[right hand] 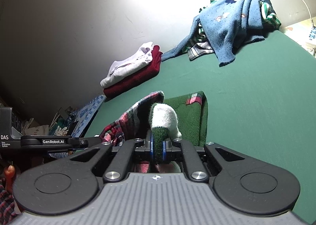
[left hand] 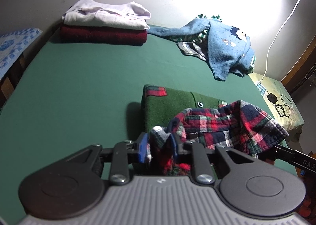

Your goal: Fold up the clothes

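The green jacket [left hand: 169, 106] with plaid lining [left hand: 223, 126] is found near the front of the green table [left hand: 79, 87], part lying flat, part lifted. Its flat green half lies just beyond both tongs; the lifted plaid half is strung between them, so its long axis runs left to right. The left tongs [left hand: 158, 146] are closed on a bunched plaid edge at the left end. The right tongs [right hand: 157, 150] are clamped tight on a green-and-white knit edge [right hand: 164, 120] at the right end. Both tongs are judged equally near, each holding 1 end, and any fold would carry the lifted half away over the flat half. At the far left, 2 folded garments are stacked, a pale top [left hand: 104, 14] on a red sweater [left hand: 102, 35]. At the far right, a blue sweater [left hand: 223, 47] is heaped over striped clothes [left hand: 191, 47].
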The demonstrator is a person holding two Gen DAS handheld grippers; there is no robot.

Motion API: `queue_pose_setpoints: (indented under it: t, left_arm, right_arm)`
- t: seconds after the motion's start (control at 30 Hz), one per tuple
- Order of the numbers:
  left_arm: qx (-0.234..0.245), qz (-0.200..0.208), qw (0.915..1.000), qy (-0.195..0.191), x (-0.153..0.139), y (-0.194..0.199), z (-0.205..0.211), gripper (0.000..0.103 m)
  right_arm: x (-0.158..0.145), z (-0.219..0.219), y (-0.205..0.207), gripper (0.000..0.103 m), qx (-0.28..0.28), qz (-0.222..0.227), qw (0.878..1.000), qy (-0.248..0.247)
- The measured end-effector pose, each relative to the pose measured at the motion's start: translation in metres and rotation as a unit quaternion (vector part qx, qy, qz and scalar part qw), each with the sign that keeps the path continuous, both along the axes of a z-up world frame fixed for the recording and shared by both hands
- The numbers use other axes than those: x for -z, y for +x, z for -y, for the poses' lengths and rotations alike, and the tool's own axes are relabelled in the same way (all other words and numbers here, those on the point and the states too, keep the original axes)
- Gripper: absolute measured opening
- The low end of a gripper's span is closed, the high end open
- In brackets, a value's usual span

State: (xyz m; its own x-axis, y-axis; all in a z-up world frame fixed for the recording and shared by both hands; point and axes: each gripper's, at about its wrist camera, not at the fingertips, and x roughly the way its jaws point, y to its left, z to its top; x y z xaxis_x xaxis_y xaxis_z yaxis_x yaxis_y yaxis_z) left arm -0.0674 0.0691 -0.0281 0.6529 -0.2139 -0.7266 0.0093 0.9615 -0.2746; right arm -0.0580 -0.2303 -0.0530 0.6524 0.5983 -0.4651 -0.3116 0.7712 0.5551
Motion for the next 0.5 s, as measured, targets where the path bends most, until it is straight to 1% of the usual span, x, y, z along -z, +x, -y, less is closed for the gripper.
queue_pose_setpoints:
  t: [0.13, 0.23, 0.27, 0.3, 0.43, 0.5]
  left_arm:
    - [-0.002, 0.007, 1.0000, -0.005, -0.004, 0.002, -0.004, 0.022]
    - [-0.005, 0.005, 1.0000, -0.001, -0.001, 0.005, -0.005, 0.021]
    - [-0.007, 0.005, 1.0000, 0.000, 0.000, 0.005, -0.006, 0.017]
    - [-0.009, 0.006, 0.9999, 0.000, 0.000, 0.005, -0.007, 0.010]
    - [-0.007, 0.016, 0.9998, -0.005, -0.003, 0.004, -0.013, 0.010]
    - [0.000, 0.013, 0.9999, -0.006, 0.000, 0.004, -0.016, 0.011]
  right_arm:
    - [-0.002, -0.001, 0.005, 0.009, 0.001, 0.003, 1.000, 0.000]
    - [0.000, -0.004, 0.008, 0.009, 0.002, 0.004, 1.000, -0.012]
    - [0.001, -0.004, 0.008, 0.009, 0.001, 0.004, 1.000, -0.015]
    - [0.001, -0.004, 0.008, 0.009, 0.000, 0.005, 1.000, -0.018]
    - [0.001, -0.005, 0.007, 0.009, -0.010, 0.014, 0.999, -0.029]
    - [0.002, -0.006, 0.009, 0.009, -0.012, 0.012, 0.999, -0.034]
